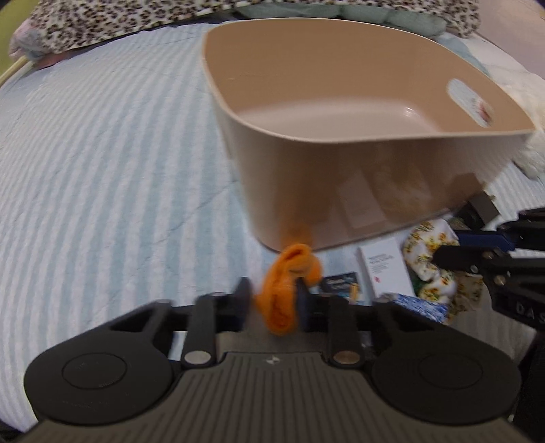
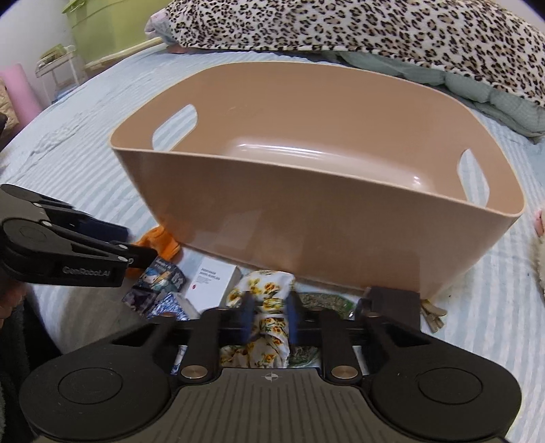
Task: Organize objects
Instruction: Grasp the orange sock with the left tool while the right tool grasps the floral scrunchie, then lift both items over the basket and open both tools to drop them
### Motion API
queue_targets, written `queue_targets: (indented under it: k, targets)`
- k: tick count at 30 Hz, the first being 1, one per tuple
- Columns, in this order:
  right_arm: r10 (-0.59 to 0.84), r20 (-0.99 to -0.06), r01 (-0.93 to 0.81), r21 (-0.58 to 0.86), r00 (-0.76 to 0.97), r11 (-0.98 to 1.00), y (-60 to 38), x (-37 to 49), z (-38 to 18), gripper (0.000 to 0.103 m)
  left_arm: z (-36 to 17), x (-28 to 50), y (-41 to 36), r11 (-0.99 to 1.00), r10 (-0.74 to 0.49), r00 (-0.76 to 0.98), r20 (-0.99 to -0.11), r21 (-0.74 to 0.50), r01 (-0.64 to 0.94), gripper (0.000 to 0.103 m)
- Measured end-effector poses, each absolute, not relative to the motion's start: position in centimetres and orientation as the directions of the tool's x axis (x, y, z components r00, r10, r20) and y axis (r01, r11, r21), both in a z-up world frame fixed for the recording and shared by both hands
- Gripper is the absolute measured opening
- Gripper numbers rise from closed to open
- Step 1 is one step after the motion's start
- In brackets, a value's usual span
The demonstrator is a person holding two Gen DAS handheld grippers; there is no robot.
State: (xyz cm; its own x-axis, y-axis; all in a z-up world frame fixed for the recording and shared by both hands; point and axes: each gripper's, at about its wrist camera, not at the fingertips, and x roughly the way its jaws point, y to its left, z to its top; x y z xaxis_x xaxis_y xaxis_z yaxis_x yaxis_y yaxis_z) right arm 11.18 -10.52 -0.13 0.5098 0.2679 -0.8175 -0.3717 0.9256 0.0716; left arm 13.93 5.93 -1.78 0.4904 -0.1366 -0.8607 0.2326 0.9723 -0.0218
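A tan plastic bin (image 1: 340, 170) with handle cut-outs stands empty on the bed; it also shows in the right wrist view (image 2: 306, 221). My left gripper (image 1: 272, 300) is shut on an orange cloth (image 1: 286, 286), held just in front of the bin's near wall; the cloth also shows in the right wrist view (image 2: 160, 242). My right gripper (image 2: 269, 317) is shut on a white cloth with yellow flowers (image 2: 269, 306), low before the bin; the cloth also shows in the left wrist view (image 1: 429, 259).
A white box (image 2: 213, 281), small printed packets (image 2: 160, 276) and a dark block (image 2: 391, 303) lie on the striped bedspread (image 1: 102, 170) before the bin. A leopard-print blanket (image 2: 340, 27) lies behind it. A green container (image 2: 102, 30) stands far left.
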Motion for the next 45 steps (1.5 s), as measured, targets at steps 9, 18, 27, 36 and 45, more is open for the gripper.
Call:
queue_targets:
  k: [9, 18, 27, 36, 45]
  targets:
    - [0.286, -0.783, -0.361, 0.085, 0.552, 0.929, -11.9, 9.8, 1.6, 0.006, -0.6, 12.8, 6.0, 0.974, -0.134, 0.519, -0.844, -0.016, 0.226, 0.008]
    - [0.314, -0.692, -0.336, 0.109, 0.65, 0.936, -14.0, 8.3, 6.0, 0.006, 3.7, 10.4, 6.0, 0.978, -0.136, 0.617, -0.775, -0.007, 0.207, 0.007]
    - [0.307, -0.575, -0.287, 0.129, 0.759, 0.949, -17.0, 8.7, 11.9, 0.006, 10.0, 9.0, 4.9, 0.974, -0.166, 0.75, -0.64, 0.011, 0.224, 0.007]
    - [0.23, -0.545, -0.219, 0.086, 0.806, 0.972, -18.2, 13.0, 13.6, 0.006, 10.4, 12.9, 1.4, 0.972, -0.151, 0.78, -0.607, 0.053, 0.23, 0.007]
    - [0.146, -0.632, -0.191, -0.003, 0.761, 0.982, -17.8, 17.5, 10.5, 0.006, 5.5, 17.3, -0.8, 0.978, -0.072, 0.741, -0.668, 0.1, 0.185, 0.007]
